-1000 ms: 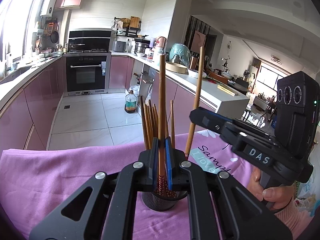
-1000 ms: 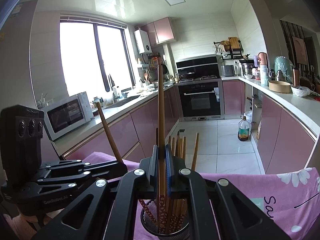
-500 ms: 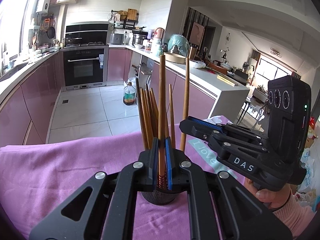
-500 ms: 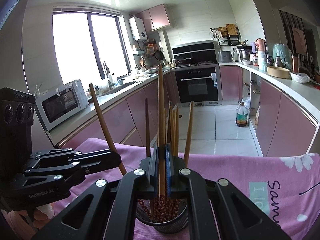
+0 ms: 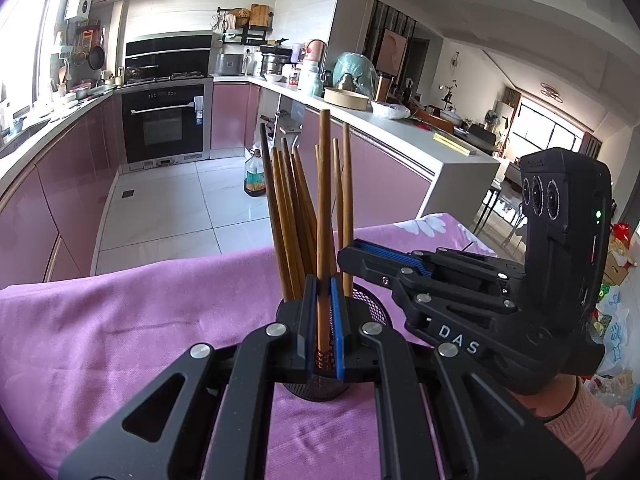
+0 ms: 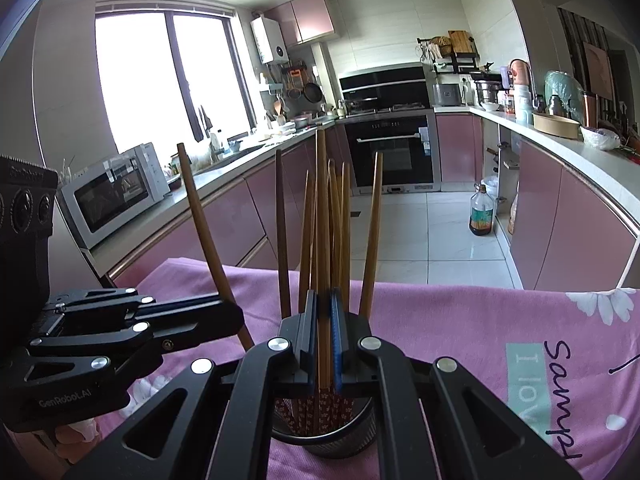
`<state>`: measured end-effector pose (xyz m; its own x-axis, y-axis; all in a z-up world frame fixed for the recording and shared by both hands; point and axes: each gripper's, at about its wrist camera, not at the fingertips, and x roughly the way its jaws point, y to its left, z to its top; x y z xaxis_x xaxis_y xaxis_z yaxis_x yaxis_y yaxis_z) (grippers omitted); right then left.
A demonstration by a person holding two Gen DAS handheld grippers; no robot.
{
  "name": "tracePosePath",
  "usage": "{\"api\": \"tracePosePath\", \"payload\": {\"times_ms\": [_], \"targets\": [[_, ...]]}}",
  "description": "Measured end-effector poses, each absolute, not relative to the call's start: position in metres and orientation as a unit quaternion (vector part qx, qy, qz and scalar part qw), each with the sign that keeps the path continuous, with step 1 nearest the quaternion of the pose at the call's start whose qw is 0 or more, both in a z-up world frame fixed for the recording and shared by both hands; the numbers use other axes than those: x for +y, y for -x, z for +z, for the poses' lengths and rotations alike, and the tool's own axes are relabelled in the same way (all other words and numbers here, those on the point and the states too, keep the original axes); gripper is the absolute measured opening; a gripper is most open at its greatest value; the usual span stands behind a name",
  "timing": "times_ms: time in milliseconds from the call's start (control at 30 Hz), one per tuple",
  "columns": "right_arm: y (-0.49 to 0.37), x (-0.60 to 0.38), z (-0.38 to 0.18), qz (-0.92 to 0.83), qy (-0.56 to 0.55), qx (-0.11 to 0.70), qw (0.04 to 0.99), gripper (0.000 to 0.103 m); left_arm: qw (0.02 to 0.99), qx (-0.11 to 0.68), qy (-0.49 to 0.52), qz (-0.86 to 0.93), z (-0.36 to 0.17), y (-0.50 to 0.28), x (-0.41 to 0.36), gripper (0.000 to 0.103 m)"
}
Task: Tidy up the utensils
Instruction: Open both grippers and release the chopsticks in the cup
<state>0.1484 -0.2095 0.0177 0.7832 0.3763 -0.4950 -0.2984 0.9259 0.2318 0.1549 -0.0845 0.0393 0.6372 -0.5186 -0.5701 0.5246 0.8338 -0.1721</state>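
Observation:
A black mesh holder (image 5: 316, 388) (image 6: 324, 440) stands on the purple cloth with several brown chopsticks (image 5: 292, 216) (image 6: 340, 220) upright in it. My left gripper (image 5: 321, 344) is shut on one chopstick (image 5: 323, 200), its patterned end low over the holder. My right gripper (image 6: 323, 344) is shut on another chopstick (image 6: 321, 216), whose lower end is inside the holder. Each gripper shows in the other's view: the right one (image 5: 352, 256) at right, the left one (image 6: 228, 316) at left holding its tilted chopstick (image 6: 208, 240).
The purple flowered cloth (image 5: 120, 320) (image 6: 500, 340) covers the table. Beyond its far edge is a tiled kitchen floor with an oil bottle (image 5: 255, 178) (image 6: 481, 216), pink cabinets, an oven (image 6: 390, 152) and a microwave (image 6: 116, 192).
Both grippers have come down toward the holder with their chopsticks. The right chopstick's end has sunk into the holder; the left one is lower over it.

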Motion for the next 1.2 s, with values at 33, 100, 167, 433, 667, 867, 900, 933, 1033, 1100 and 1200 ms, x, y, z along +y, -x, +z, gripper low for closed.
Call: {"api": "tracePosePath", "payload": {"times_ms": [33,100,167,433,667,867,900,933,1033,1100,1200], "targets": [[-0.149,-0.210,0.017,0.180,-0.072,0.277,0.941,0.005,0.904,0.315,-0.004,-0.288,0.039,-0.157,-0.084,0.007],[-0.149,-0.210,0.017,0.179,-0.072,0.278,0.941,0.005,0.904,0.317,-0.004,-0.285,0.039,-0.159,-0.085,0.007],[-0.151,-0.211,0.016,0.178,-0.073,0.280,0.941,0.005,0.905,0.318,-0.005,-0.284,0.037,-0.158,-0.084,0.007],[-0.157,-0.212,0.012,0.175,-0.074,0.287,0.939,0.006,0.902,0.329,0.001,-0.278,0.030,-0.175,-0.083,0.008],[-0.161,-0.211,0.009,0.176,-0.075,0.292,0.937,0.006,0.900,0.343,0.000,-0.270,0.018,-0.189,-0.083,0.008],[-0.161,-0.211,0.006,0.173,-0.070,0.298,0.936,0.008,0.898,0.352,0.001,-0.266,0.007,-0.197,-0.086,0.008],[-0.161,-0.210,0.006,0.173,-0.069,0.298,0.936,0.008,0.898,0.352,0.000,-0.265,0.006,-0.198,-0.086,0.008],[-0.160,-0.210,0.005,0.173,-0.069,0.299,0.936,0.008,0.898,0.352,-0.001,-0.263,0.004,-0.199,-0.086,0.008],[-0.159,-0.210,0.005,0.173,-0.068,0.299,0.936,0.008,0.899,0.352,0.000,-0.261,0.001,-0.199,-0.084,0.008],[-0.157,-0.210,0.005,0.172,-0.065,0.298,0.937,0.008,0.899,0.351,0.001,-0.260,-0.002,-0.198,-0.081,0.008],[-0.152,-0.208,0.006,0.171,-0.063,0.297,0.937,0.016,0.902,0.348,0.005,-0.257,-0.003,-0.194,-0.077,0.017]]}}
